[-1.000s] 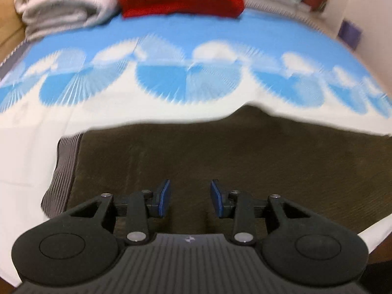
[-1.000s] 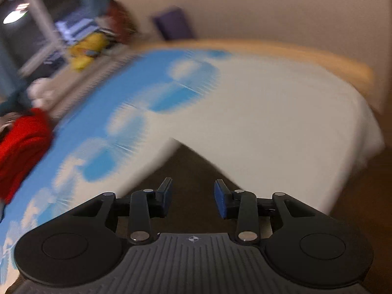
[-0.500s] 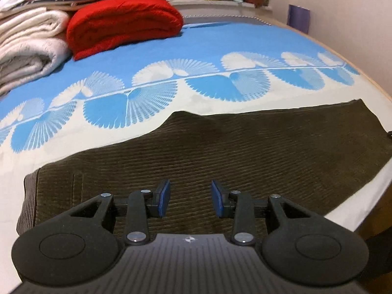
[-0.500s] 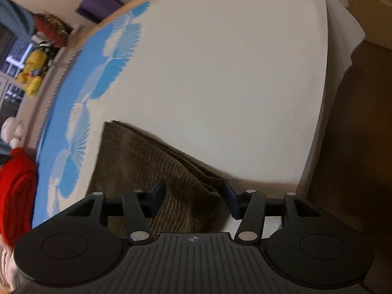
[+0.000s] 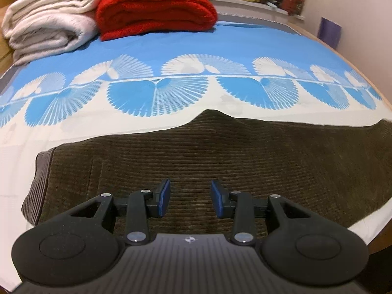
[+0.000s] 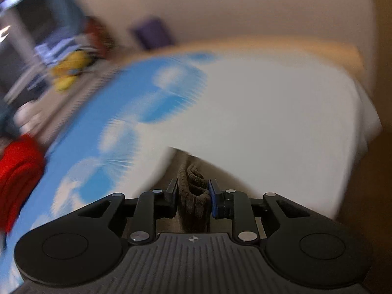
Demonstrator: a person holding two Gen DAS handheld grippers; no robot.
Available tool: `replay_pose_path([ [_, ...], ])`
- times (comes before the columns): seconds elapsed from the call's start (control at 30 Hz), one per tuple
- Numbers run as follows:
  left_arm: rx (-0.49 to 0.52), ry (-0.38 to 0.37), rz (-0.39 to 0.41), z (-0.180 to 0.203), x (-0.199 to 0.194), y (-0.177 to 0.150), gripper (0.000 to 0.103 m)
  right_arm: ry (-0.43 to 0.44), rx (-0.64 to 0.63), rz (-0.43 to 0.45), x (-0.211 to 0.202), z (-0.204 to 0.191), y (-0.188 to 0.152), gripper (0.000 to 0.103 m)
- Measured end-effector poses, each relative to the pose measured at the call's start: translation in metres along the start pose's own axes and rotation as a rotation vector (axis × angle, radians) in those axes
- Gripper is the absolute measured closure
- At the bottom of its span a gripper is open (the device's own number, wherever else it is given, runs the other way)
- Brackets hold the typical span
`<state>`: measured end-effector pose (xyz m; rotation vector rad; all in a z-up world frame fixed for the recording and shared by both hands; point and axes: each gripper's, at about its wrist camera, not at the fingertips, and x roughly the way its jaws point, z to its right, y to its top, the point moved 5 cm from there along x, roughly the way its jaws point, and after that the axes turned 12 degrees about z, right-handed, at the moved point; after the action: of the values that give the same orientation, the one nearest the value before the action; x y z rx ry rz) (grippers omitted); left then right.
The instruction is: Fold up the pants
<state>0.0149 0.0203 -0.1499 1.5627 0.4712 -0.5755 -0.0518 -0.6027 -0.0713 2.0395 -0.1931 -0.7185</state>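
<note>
Lying flat ahead of and beneath the left gripper [image 5: 189, 199], whose jaws stand apart and empty, dark brown corduroy pants [image 5: 220, 154] are spread across a blue-and-white fan-patterned bedspread [image 5: 186, 90]. Bunched cuff layers are clamped by the right gripper [image 6: 192, 197], its jaws having just closed. Lengthwise halving appears done; crosswise folds are judged outstanding.
</note>
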Motion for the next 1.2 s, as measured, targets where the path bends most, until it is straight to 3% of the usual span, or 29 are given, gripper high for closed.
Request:
replay_pose_path([
  [0.13, -0.040, 0.023, 0.002, -0.018, -0.006, -0.001, 0.063, 0.267, -0.268, 0.125, -0.058, -0.120, -0.028, 0.077],
  [0.2, -0.068, 0.038, -0.005, -0.028, -0.008, -0.002, 0.063, 0.412, -0.394, 0.153, -0.090, -0.178, -0.064, 0.077],
  [0.3, -0.111, 0.065, -0.017, -0.045, -0.011, -0.006, 0.063, 0.603, -0.528, 0.119, -0.127, -0.245, -0.131, 0.077],
  [0.43, -0.154, 0.081, -0.024, -0.063, -0.015, -0.007, 0.063, 0.779, -0.700, -0.045, -0.151, -0.309, -0.233, 0.070],
  [0.53, -0.192, 0.087, -0.038, -0.073, -0.016, -0.010, 0.063, 0.904, -0.828, -0.366, -0.157, -0.321, -0.311, 0.069],
  [0.57, -0.201, 0.087, -0.042, -0.076, -0.017, -0.011, 0.063, 0.933, -0.888, -0.429, -0.163, -0.320, -0.329, 0.068],
  [0.63, -0.207, 0.083, -0.037, -0.077, -0.019, -0.011, 0.063, 0.972, -0.971, -0.410, -0.180, -0.318, -0.339, 0.067],
  [0.7, -0.207, 0.078, -0.030, -0.077, -0.020, -0.009, 0.063, 0.998, -0.964, -0.376, -0.187, -0.318, -0.328, 0.064],
  [0.77, -0.198, 0.077, -0.027, -0.077, -0.021, -0.008, 0.063, 0.965, -0.914, -0.330, -0.182, -0.313, -0.309, 0.055],
  [0.87, -0.193, 0.079, -0.029, -0.076, -0.019, -0.007, 0.063, 0.888, -0.902, -0.312, -0.169, -0.304, -0.301, 0.053],
  [1.03, -0.185, 0.077, -0.036, -0.073, -0.016, -0.007, 0.063, 0.869, -1.031, -0.378, -0.152, -0.300, -0.331, 0.053],
  [1.13, -0.179, 0.078, -0.039, -0.071, -0.016, -0.008, 0.063, 0.865, -1.085, -0.352, -0.152, -0.304, -0.340, 0.053],
  [1.17, -0.178, 0.080, -0.039, -0.070, -0.016, -0.008, 0.063, 0.865, -1.076, -0.359, -0.151, -0.306, -0.341, 0.058],
  [1.2, -0.179, 0.081, -0.039, -0.071, -0.016, -0.007, 0.063, 0.874, -1.055, -0.371, -0.150, -0.306, -0.340, 0.084],
])
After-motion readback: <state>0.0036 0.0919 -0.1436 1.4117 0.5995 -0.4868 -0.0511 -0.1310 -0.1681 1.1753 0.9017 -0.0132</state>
